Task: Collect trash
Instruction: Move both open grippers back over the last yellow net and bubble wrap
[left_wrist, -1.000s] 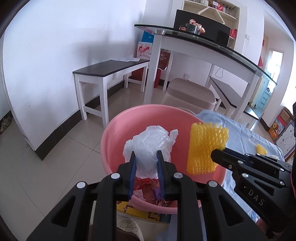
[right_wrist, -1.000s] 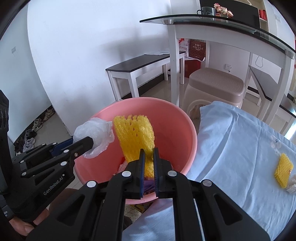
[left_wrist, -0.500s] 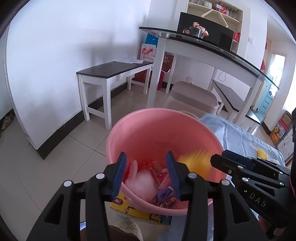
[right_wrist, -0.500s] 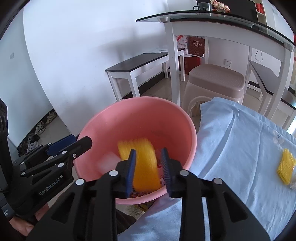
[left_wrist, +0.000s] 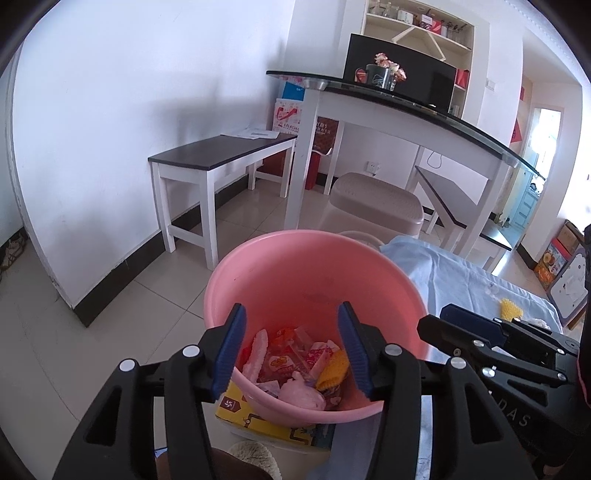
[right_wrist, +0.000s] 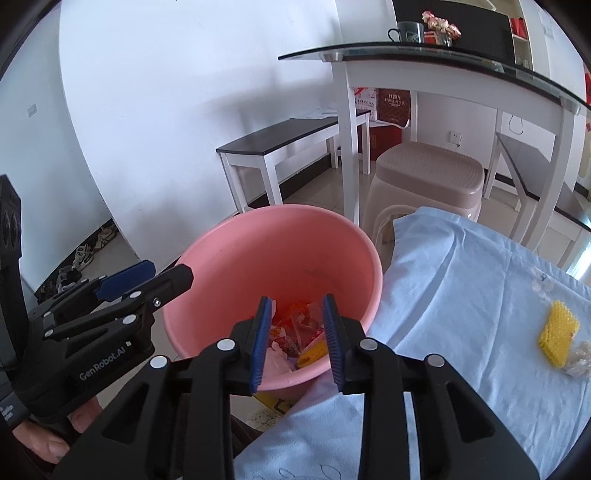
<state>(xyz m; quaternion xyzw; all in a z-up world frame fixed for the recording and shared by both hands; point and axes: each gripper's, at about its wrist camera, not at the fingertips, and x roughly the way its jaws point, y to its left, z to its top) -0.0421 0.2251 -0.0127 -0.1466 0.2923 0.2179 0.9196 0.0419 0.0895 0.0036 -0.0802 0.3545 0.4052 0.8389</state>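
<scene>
Both pieces of trash have dropped since a second ago: the white bag (left_wrist: 301, 393) and the yellow net (left_wrist: 332, 369) now lie in the pink basin (left_wrist: 314, 266) among wrappers (left_wrist: 284, 354). Left gripper (left_wrist: 291, 347) hangs over the basin, its jaws opening wide with nothing between them. Right gripper (right_wrist: 295, 336) hovers over the near rim, jaws partly apart and empty. A second yellow net (right_wrist: 557, 338) rests on the blue cloth (right_wrist: 461, 295), well apart from the basin.

You see a pink basin (left_wrist: 295, 273) holding red-printed wrappers (left_wrist: 291, 354). Right of it, a yellow netted foam (right_wrist: 557, 334) lies on your pale blue cloth (right_wrist: 461, 295).
</scene>
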